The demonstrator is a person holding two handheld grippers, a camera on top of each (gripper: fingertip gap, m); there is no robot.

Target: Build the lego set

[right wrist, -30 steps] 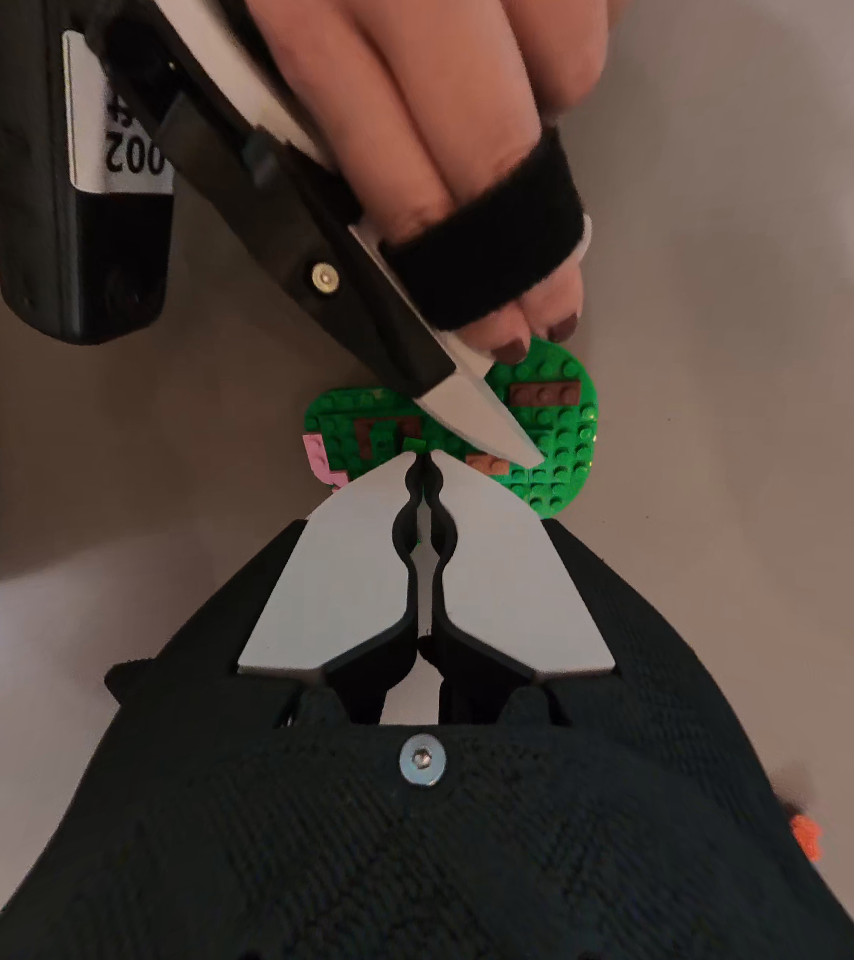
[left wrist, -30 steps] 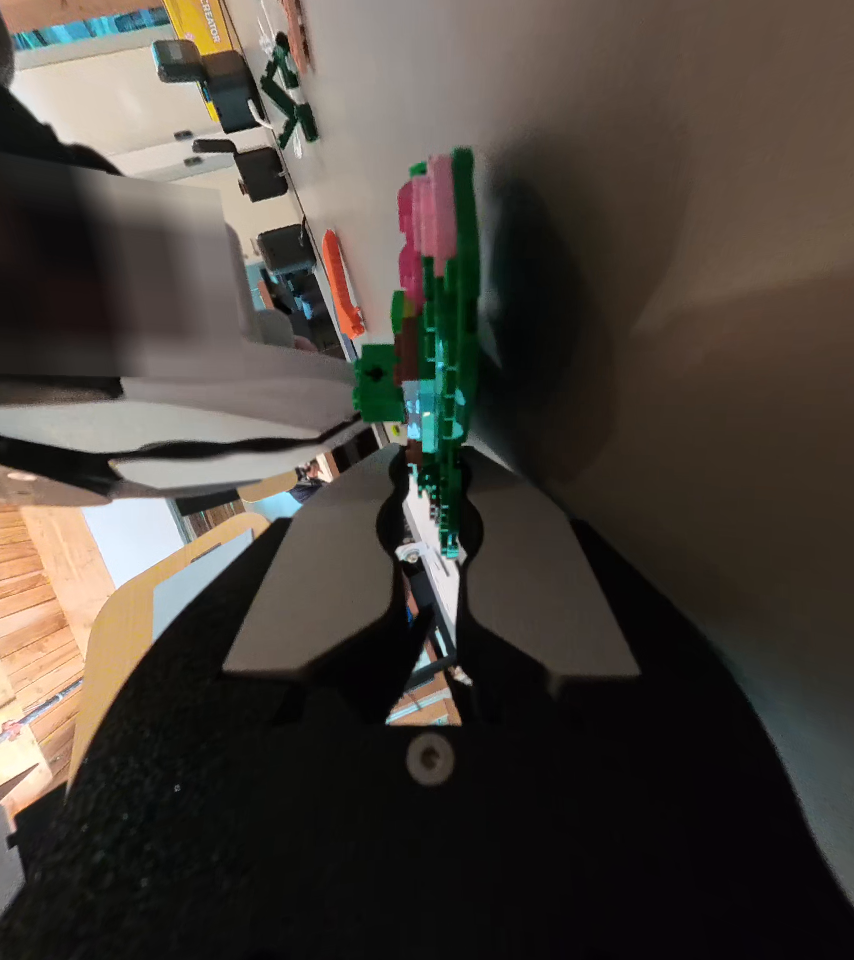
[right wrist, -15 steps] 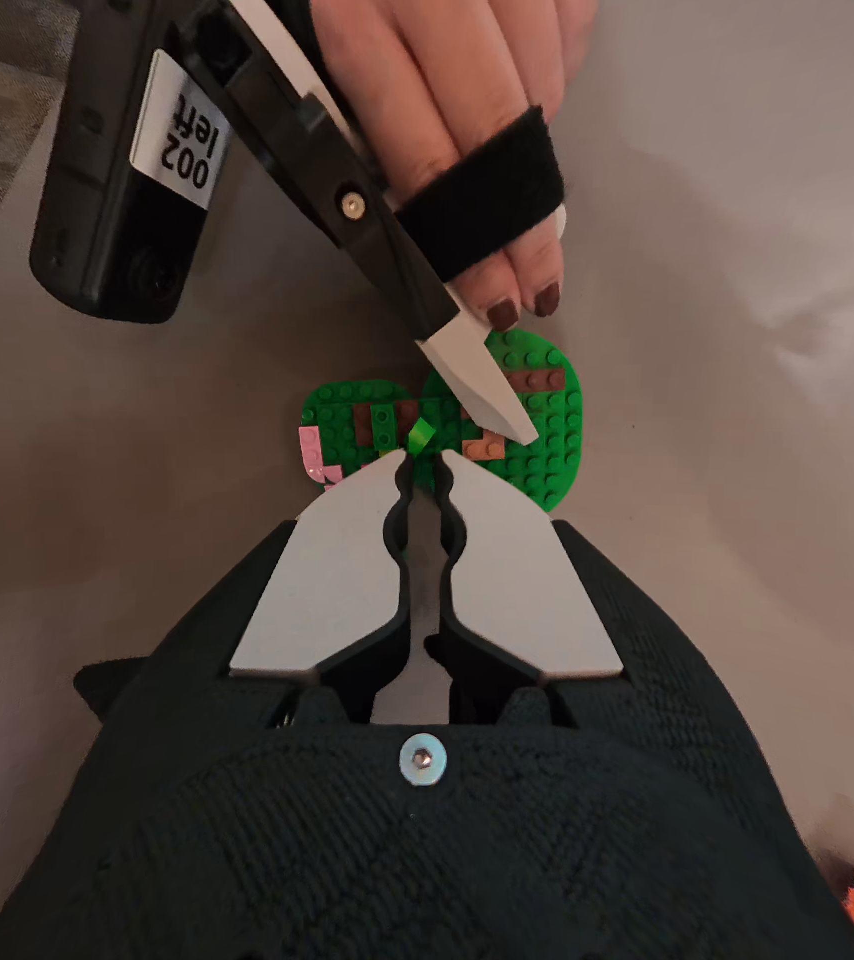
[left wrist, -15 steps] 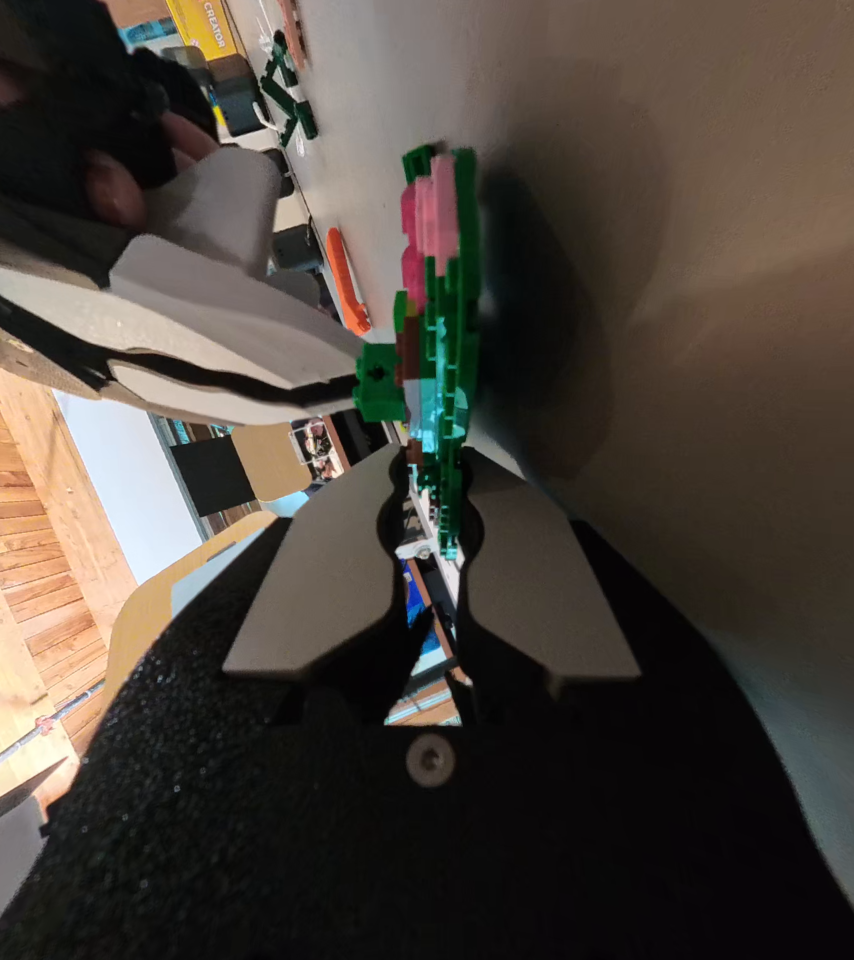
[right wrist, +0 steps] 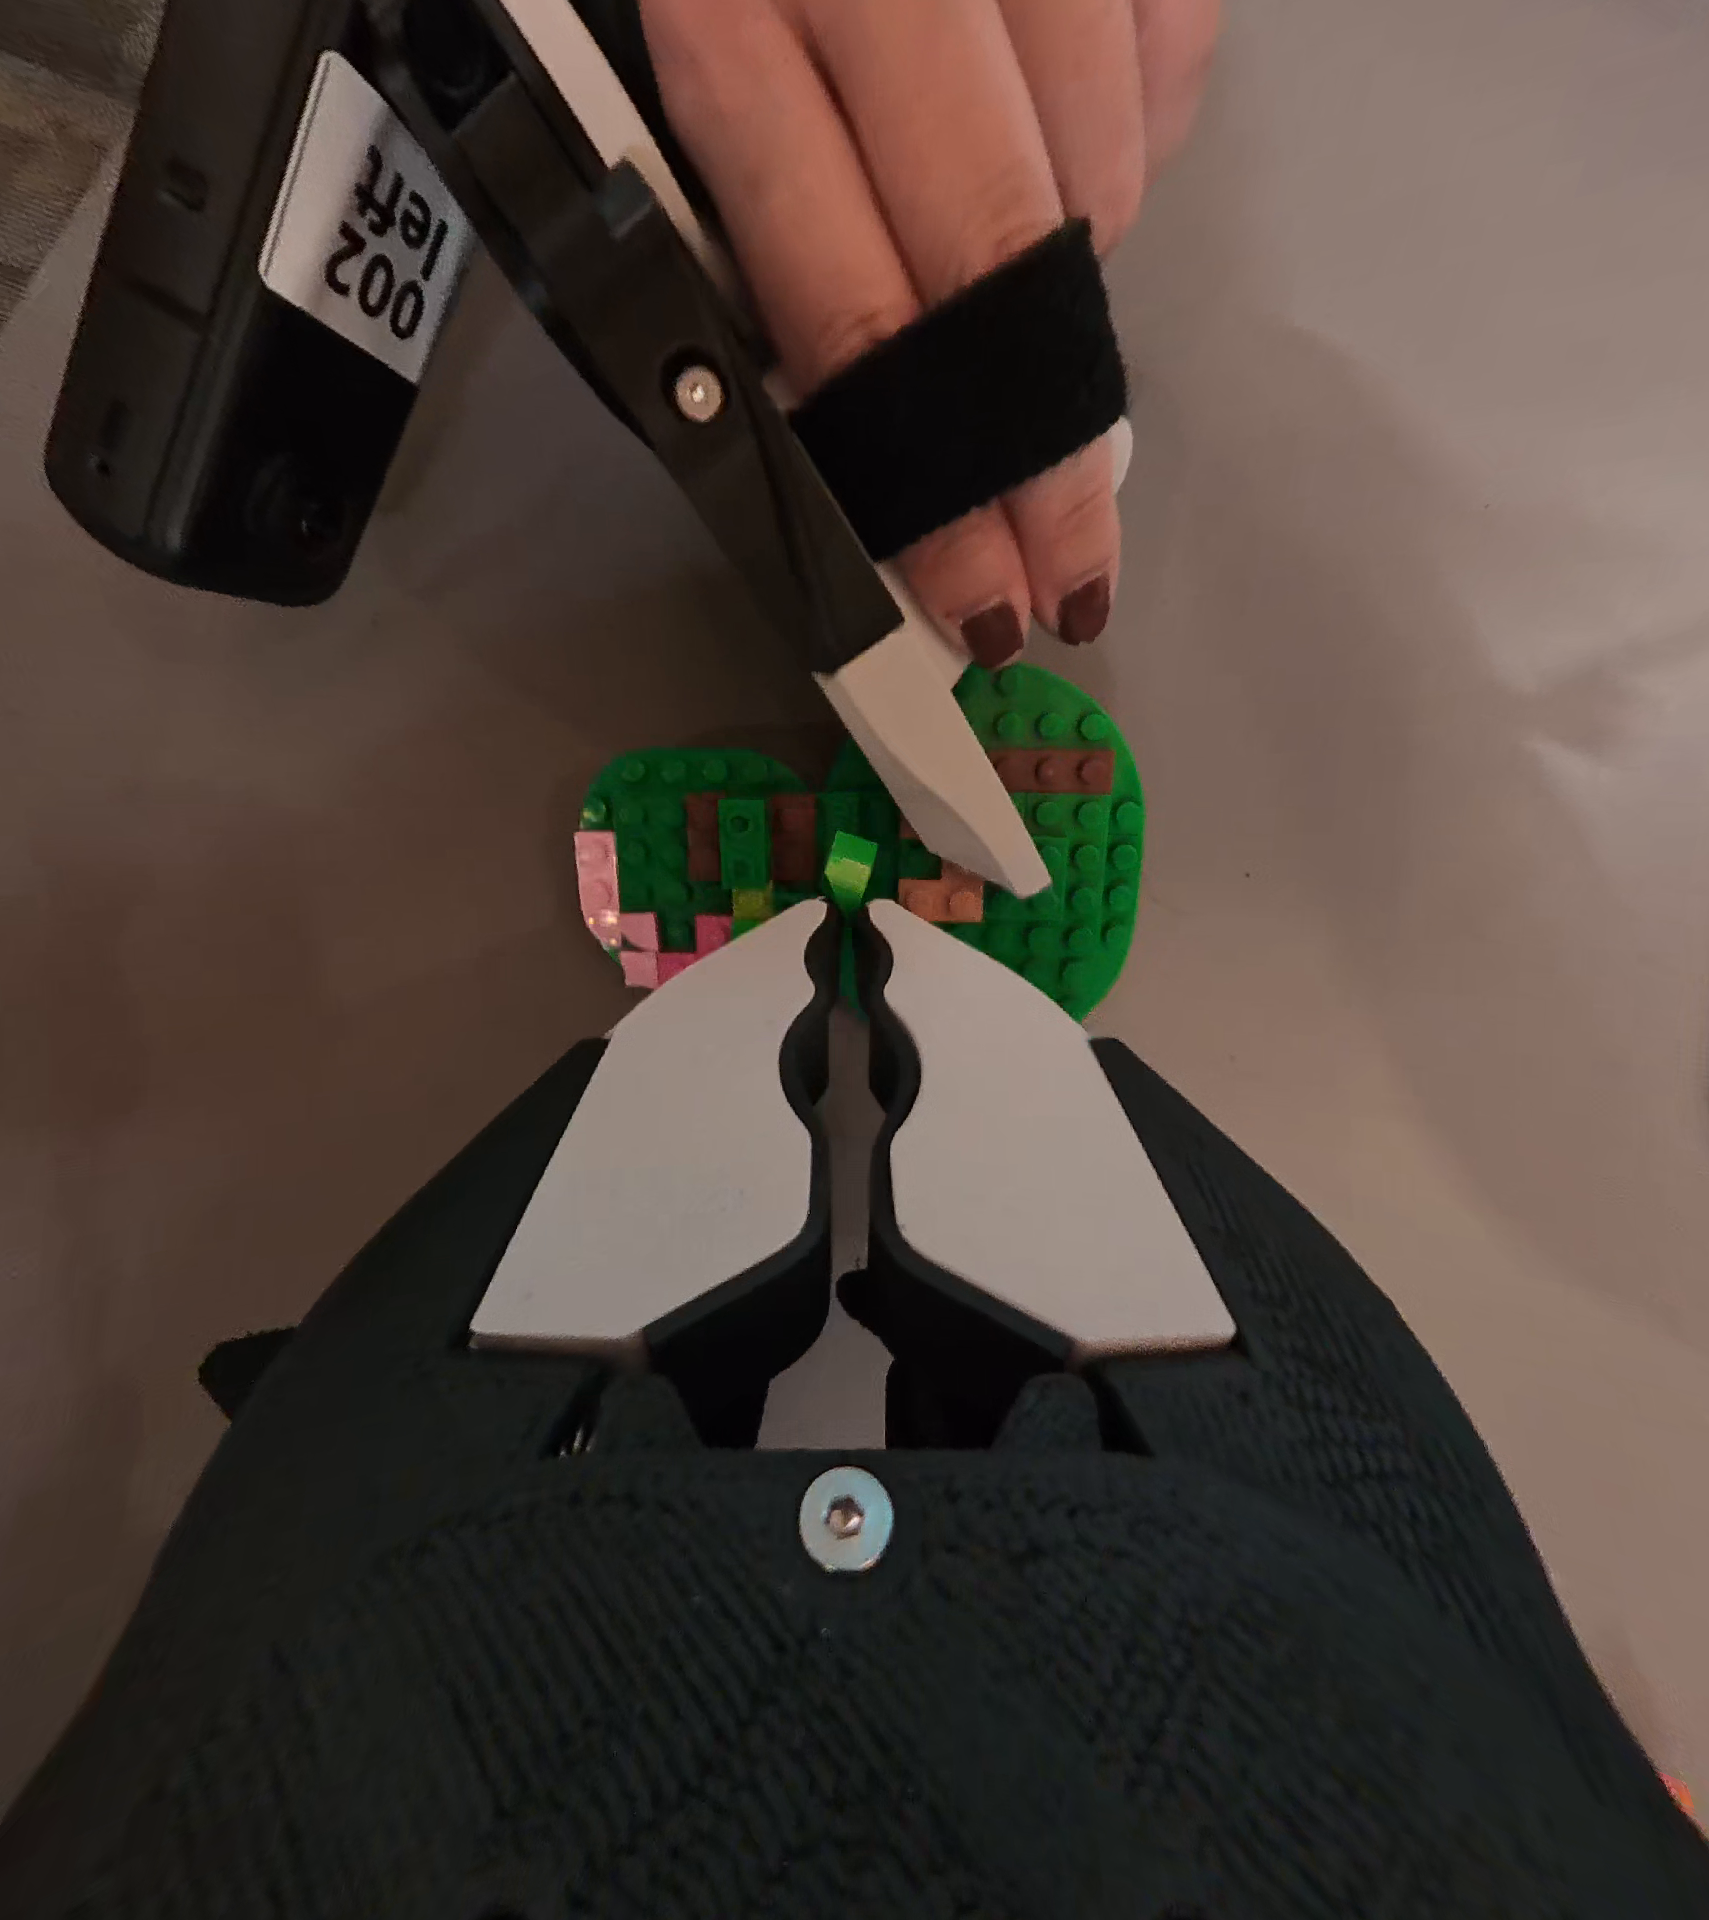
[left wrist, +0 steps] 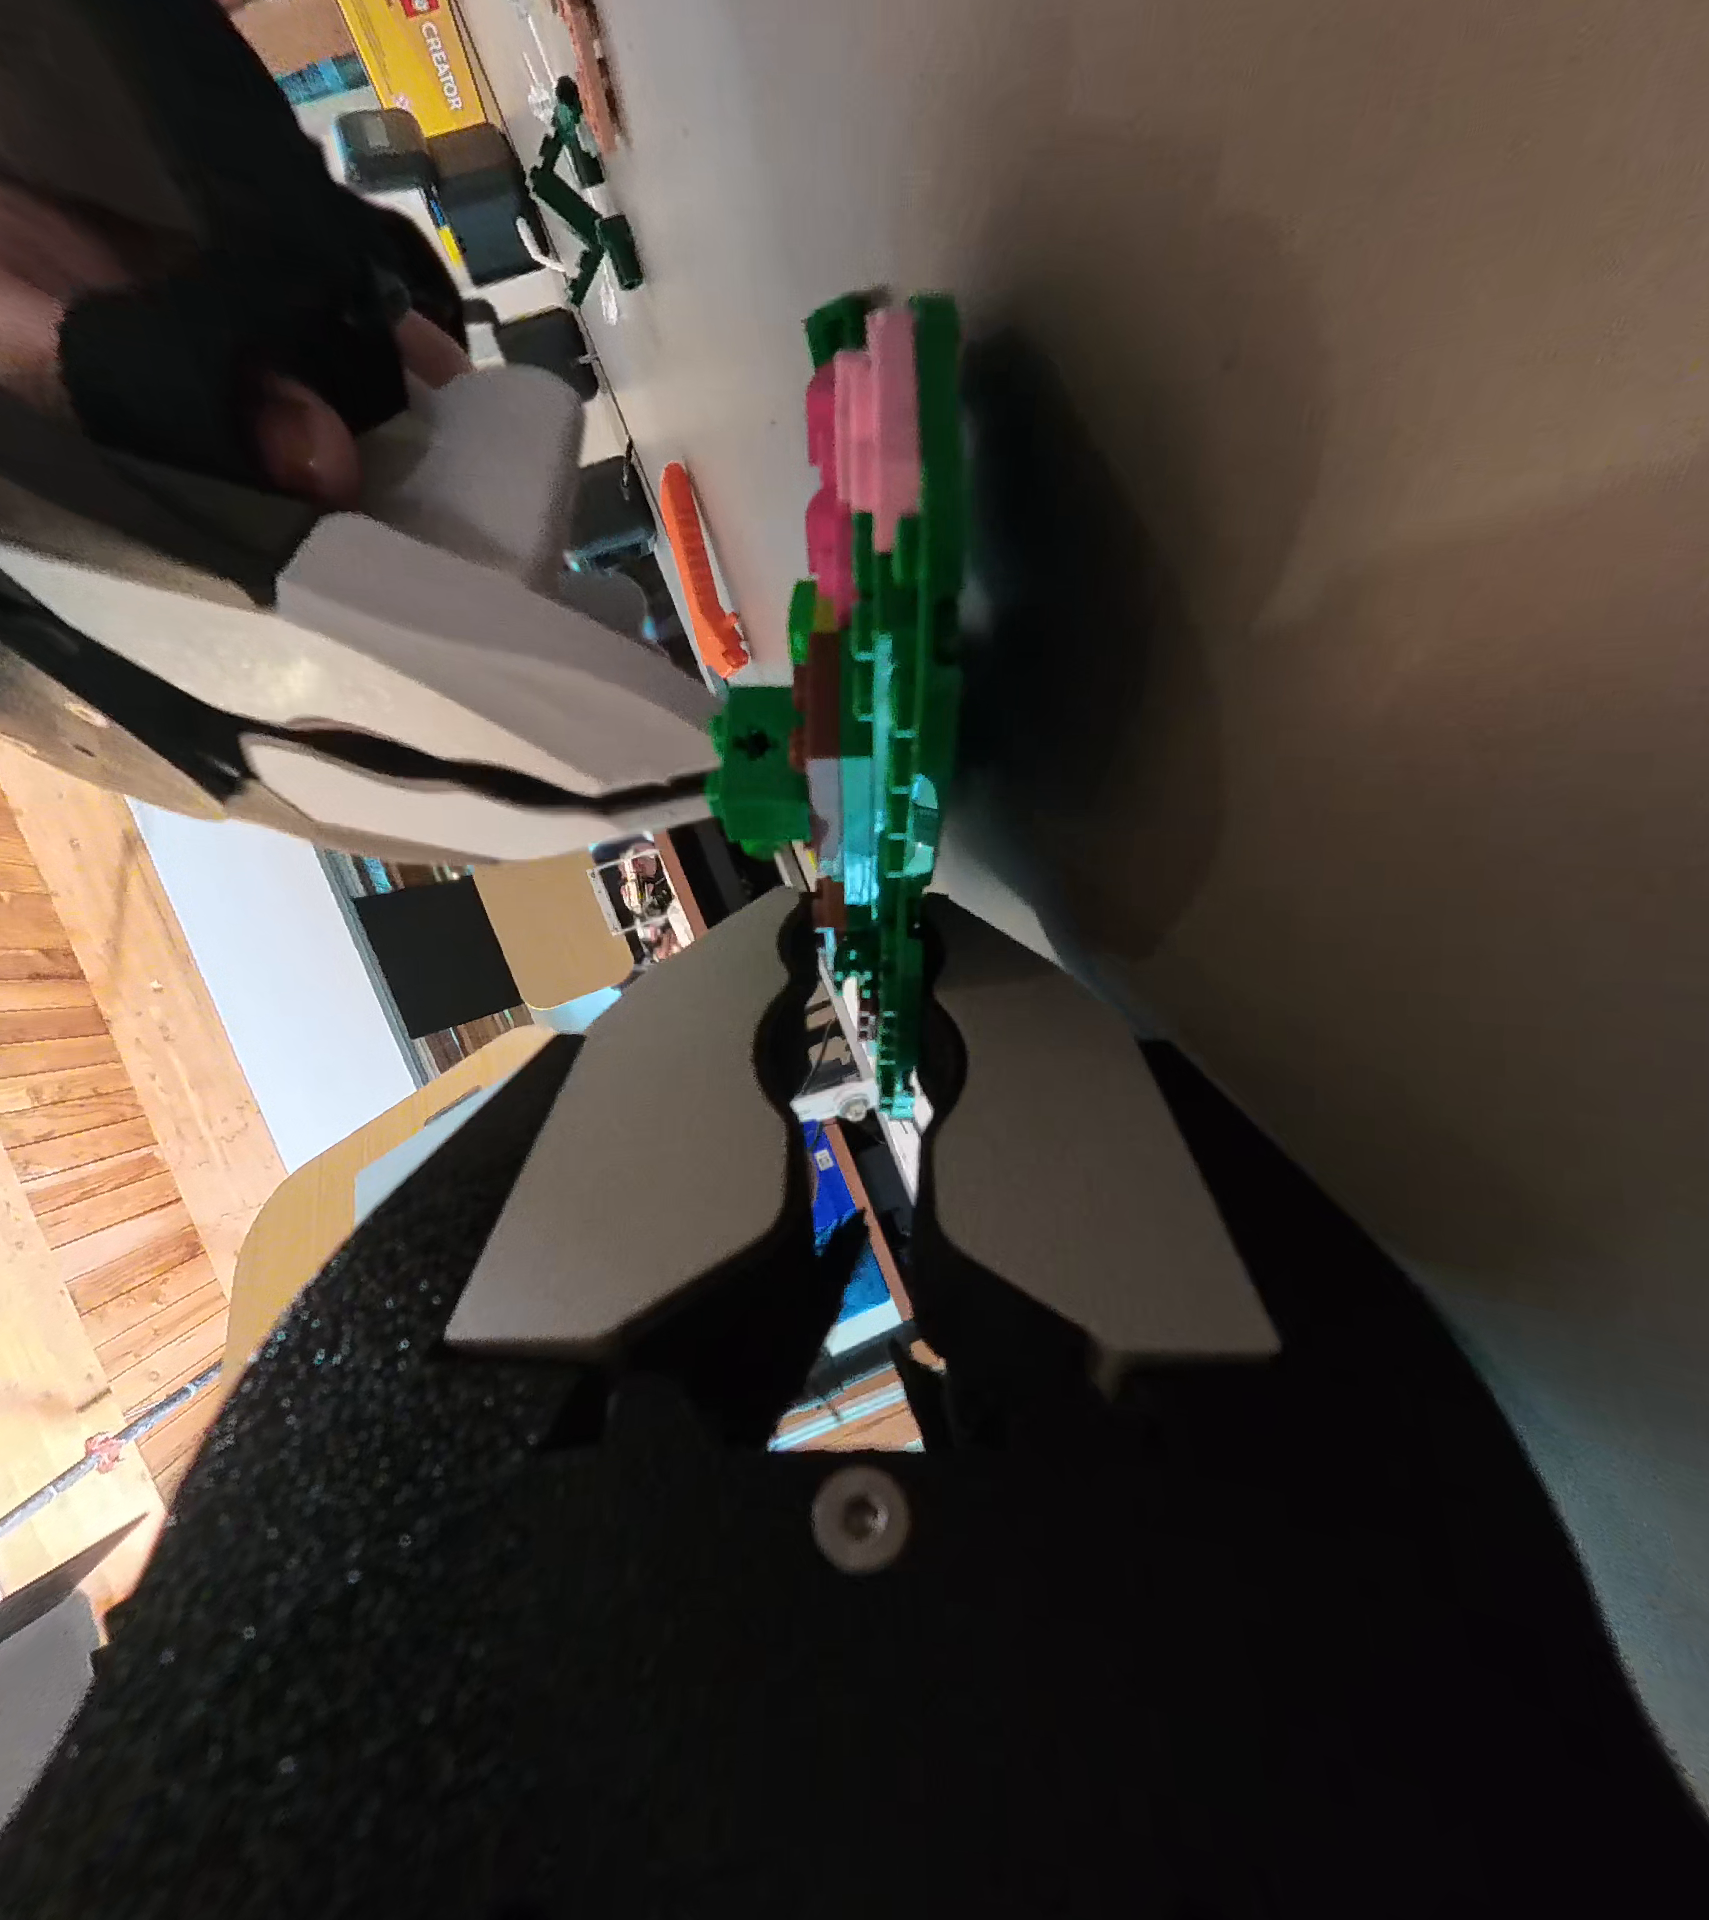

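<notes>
A green Lego plate (right wrist: 1068, 914) lies on the plain beige table (right wrist: 1401, 582).

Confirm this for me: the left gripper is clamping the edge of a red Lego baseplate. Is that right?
Not quite. The baseplate is green, not red, as the right wrist view shows plainly. The rest holds: the left gripper is clamping its edge.
</notes>
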